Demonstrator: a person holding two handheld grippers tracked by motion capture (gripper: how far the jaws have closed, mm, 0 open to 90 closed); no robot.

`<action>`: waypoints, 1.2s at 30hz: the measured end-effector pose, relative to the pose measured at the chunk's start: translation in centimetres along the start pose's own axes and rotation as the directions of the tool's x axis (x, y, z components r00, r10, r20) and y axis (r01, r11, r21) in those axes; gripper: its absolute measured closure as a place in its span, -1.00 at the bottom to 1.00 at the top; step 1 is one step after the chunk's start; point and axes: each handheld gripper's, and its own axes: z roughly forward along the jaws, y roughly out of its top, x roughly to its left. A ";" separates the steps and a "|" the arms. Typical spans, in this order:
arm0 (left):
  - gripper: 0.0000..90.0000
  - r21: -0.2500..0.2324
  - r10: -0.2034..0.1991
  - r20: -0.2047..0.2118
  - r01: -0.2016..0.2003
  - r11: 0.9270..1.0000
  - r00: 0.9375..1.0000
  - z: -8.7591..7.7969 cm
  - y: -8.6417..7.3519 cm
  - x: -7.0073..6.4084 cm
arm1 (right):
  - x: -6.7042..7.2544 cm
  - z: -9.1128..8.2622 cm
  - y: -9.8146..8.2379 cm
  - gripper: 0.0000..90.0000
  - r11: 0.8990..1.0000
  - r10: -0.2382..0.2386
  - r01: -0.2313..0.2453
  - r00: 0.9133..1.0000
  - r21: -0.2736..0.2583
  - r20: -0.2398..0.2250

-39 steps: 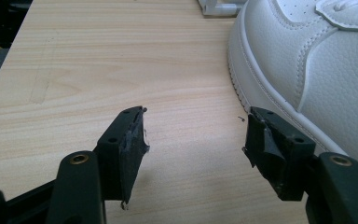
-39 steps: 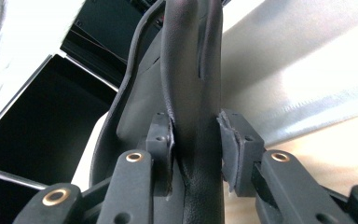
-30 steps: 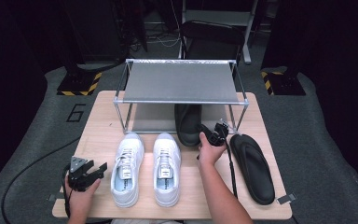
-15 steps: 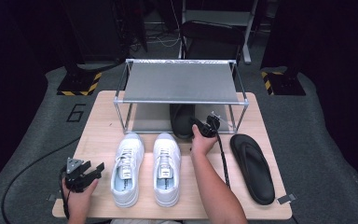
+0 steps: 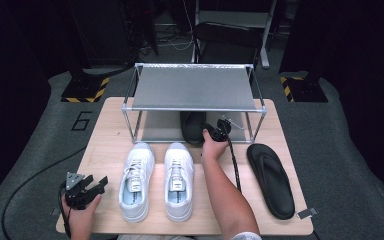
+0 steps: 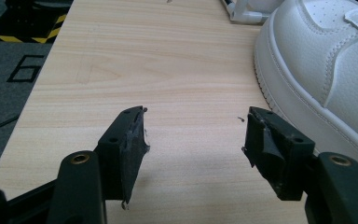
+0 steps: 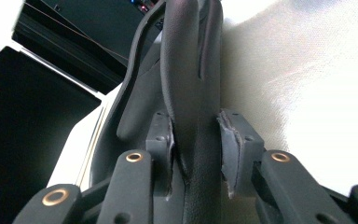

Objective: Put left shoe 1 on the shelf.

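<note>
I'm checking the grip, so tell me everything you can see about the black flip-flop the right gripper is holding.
The black flip-flop looks like matte rubber or foam, with a thong strap clamped between the right gripper pads. It sits partly under the metal rack, on its lower level. Its heel points toward the person. Its match lies on the table at the right.

Numeral "6" (image 5: 82, 121): black outline figure on grey floor mat (image 5: 40, 145), beside left edge of table (image 5: 105, 145). Same "6" (image 6: 24, 68) in left gripper view. No other legible text.
</note>
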 end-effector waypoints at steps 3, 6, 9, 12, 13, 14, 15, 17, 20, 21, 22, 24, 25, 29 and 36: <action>-0.17 0.002 -0.008 0.001 0.008 1.000 1.000 -0.1 0.0 -0.1 | -0.2 0.5 0.0 0.47 1.000 -0.011 0.011 1.000 -0.006 -0.009; -0.17 0.009 0.000 0.001 0.000 1.000 1.000 -0.3 0.0 0.0 | -0.1 0.8 -0.1 0.47 1.000 -0.003 0.003 1.000 0.003 0.029; -0.16 0.003 -0.002 0.003 0.002 1.000 1.000 -0.3 0.0 -0.1 | -0.2 1.0 -0.3 0.47 1.000 -0.001 0.001 1.000 0.005 0.028; -0.16 0.006 -0.007 0.005 0.007 1.000 1.000 -0.3 0.0 -0.2 | -0.2 1.0 -0.3 0.47 1.000 0.001 -0.001 0.999 0.003 0.035; -0.16 0.009 -0.001 0.007 0.001 1.000 1.000 -0.3 0.0 -0.2 | -0.2 1.0 -0.3 0.47 1.000 0.002 -0.002 0.999 0.001 0.036; -0.16 0.006 0.000 0.007 0.000 1.000 1.000 -0.3 0.0 -0.2 | -0.2 1.0 -0.3 0.47 1.000 0.016 -0.017 0.999 0.011 0.042; -0.16 0.010 -0.004 0.010 0.003 1.000 1.000 -0.3 0.0 -0.3 | -0.3 1.1 -0.3 0.47 1.000 0.003 -0.003 0.999 0.001 0.038; -0.16 0.003 0.003 0.007 -0.003 1.000 1.000 -0.2 0.0 -0.3 | -0.5 1.1 -0.3 0.47 1.000 0.001 -0.001 0.999 0.006 0.047; -0.16 0.000 0.007 0.006 -0.007 1.000 1.000 -0.2 0.1 -0.3 | -0.8 1.2 -0.3 0.45 1.000 -0.021 0.020 0.998 0.008 0.061; -0.16 0.002 0.004 0.007 -0.004 1.000 1.000 -0.2 0.1 -0.3 | -0.8 1.3 -0.3 0.44 1.000 -0.023 0.023 0.998 0.008 0.061; -0.16 0.001 0.005 0.008 -0.005 1.000 1.000 -0.2 0.1 -0.3 | -0.9 1.3 -0.3 0.43 1.000 -0.018 0.017 0.998 0.009 0.059; -0.17 0.000 0.007 0.008 -0.007 1.000 1.000 -0.2 0.1 -0.3 | -1.0 1.2 -0.2 0.40 1.000 -0.006 0.005 0.999 0.018 0.050; -0.17 0.005 0.006 0.009 -0.006 1.000 1.000 -0.2 0.1 -0.3 | -1.1 1.2 -0.2 0.36 1.000 -0.011 0.010 0.999 0.015 0.047; -0.17 0.003 0.002 0.010 -0.002 1.000 1.000 -0.2 0.1 -0.2 | -0.9 0.3 -0.1 0.28 1.000 -0.002 0.003 0.999 -0.020 0.045; -0.16 -0.001 0.017 0.027 -0.017 1.000 0.999 0.2 0.2 -0.7 | -0.4 -2.6 -0.9 0.26 0.989 -0.141 0.144 0.987 -0.028 0.076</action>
